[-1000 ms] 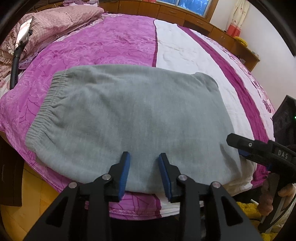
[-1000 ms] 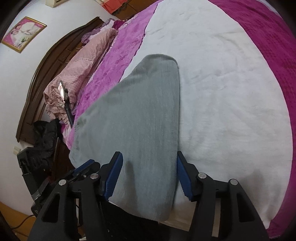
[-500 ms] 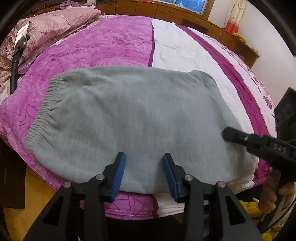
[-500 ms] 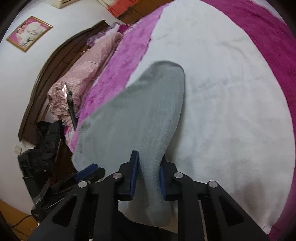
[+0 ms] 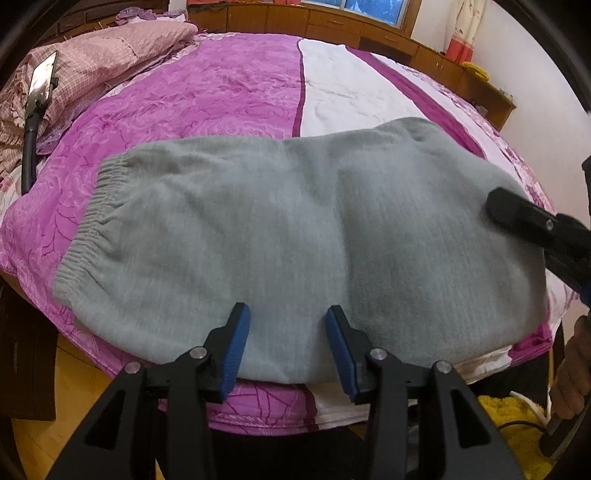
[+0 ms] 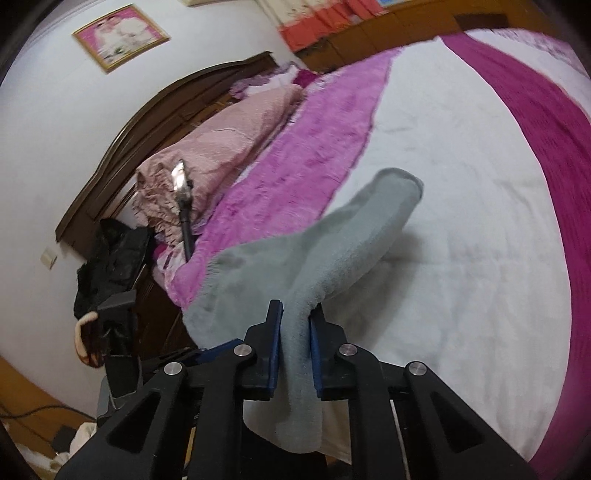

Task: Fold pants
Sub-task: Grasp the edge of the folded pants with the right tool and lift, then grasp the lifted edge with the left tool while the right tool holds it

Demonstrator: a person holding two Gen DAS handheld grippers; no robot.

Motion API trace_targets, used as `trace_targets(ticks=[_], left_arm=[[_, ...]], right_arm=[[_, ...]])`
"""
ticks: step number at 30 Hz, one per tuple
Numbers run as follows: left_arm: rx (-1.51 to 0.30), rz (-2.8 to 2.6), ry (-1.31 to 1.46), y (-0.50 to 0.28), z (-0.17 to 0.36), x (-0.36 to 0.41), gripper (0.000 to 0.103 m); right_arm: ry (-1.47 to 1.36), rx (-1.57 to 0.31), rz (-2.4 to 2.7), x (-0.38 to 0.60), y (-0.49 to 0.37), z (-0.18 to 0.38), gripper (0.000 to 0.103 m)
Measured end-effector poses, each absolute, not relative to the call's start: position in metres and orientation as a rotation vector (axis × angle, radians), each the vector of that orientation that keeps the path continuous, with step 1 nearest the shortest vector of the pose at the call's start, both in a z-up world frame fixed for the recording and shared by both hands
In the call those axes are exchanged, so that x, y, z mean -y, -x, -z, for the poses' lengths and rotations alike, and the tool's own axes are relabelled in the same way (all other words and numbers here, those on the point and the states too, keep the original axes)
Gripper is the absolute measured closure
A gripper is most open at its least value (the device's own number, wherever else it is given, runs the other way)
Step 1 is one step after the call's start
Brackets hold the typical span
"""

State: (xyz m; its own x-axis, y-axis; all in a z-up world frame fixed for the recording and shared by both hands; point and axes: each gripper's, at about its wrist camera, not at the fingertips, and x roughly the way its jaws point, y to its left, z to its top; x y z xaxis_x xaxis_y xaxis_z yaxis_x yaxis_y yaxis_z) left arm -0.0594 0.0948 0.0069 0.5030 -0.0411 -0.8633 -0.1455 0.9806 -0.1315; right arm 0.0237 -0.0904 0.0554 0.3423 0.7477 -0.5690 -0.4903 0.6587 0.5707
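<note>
Grey knit pants (image 5: 288, 229) lie folded across the near end of a purple and white bed, elastic waistband at the left. My left gripper (image 5: 287, 339) is open, its blue pads either side of the pants' near edge. My right gripper (image 6: 295, 349) is shut on the pants (image 6: 332, 254) at their right end and lifts that end off the white bedspread; it also shows at the right of the left wrist view (image 5: 532, 225).
A pink quilt (image 5: 96, 51) is heaped at the head of the bed with a phone on a black holder (image 5: 37, 96) beside it. A wooden headboard (image 6: 147, 133) and wooden cabinets (image 5: 369, 26) stand around the bed. A yellow cloth (image 5: 509, 413) lies on the floor.
My right gripper closed on the right end of the pants and raised it off the bed. My left gripper stayed open at the near edge, and moved slightly closer.
</note>
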Motion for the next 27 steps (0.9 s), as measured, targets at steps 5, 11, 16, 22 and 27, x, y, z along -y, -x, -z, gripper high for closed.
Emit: trace_targets(ticks=[5,11,16,22,27], left_arm=[[-1.023,-0.104,0.218,0.065,-0.029,-0.115,0.058],[-0.980,-0.209,0.223,0.073,-0.053,-0.151,0.058],[-0.978,-0.280,0.238,0.080,-0.056,-0.180,0.058],[-0.986,-0.316,0.217,0.081,-0.053,-0.198,0.058],[-0.975,-0.327,0.233,0.082,-0.054,-0.213,0.058]], right_arm=[[-0.298,-0.870,-0.867,0.077,-0.025,-0.077,0.097],[-0.290,-0.852,-0.937,0.051,-0.028,-0.098,0.098],[-0.329,-0.887,-1.016,0.024,-0.029,-0.104,0.098],[-0.294,-0.897,-1.070,-0.015,-0.026,-0.107,0.098],[-0.291,-0.919,-1.122,-0.052,-0.026,-0.106,0.098]])
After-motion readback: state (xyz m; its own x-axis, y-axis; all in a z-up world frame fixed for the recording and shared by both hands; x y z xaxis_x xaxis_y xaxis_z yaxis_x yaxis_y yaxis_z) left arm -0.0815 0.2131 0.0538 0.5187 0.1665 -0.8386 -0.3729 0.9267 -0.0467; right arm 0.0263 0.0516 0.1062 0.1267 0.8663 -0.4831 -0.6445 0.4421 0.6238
